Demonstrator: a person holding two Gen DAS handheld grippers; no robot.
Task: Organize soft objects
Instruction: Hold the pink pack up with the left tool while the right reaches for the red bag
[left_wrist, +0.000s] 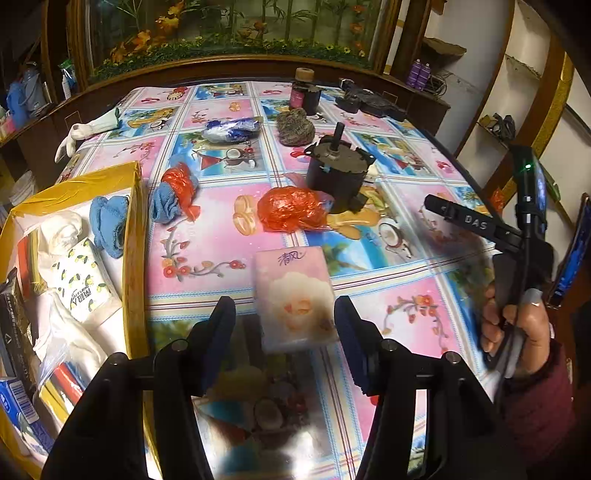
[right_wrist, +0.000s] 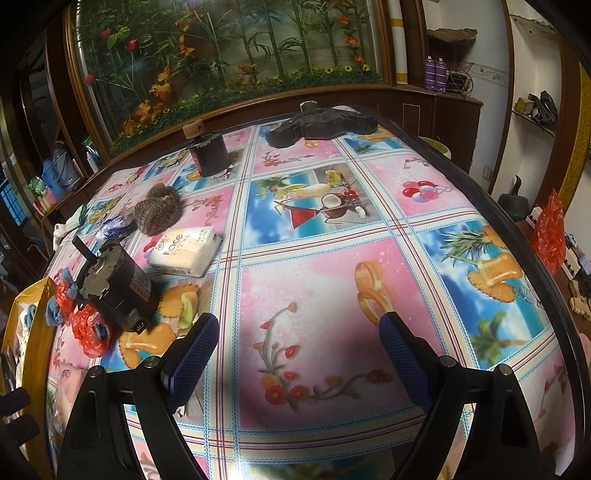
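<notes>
Between open left gripper fingers: pink tissue pack.

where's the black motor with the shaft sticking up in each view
Left wrist view: the black motor stands upright just above the picture's middle, behind the crumpled red plastic bag.
Right wrist view: the black motor is at the left edge, halfway down, tilted by the lens.
Shared landmark: the brown scouring pad lies beyond the motor in both views.
</notes>
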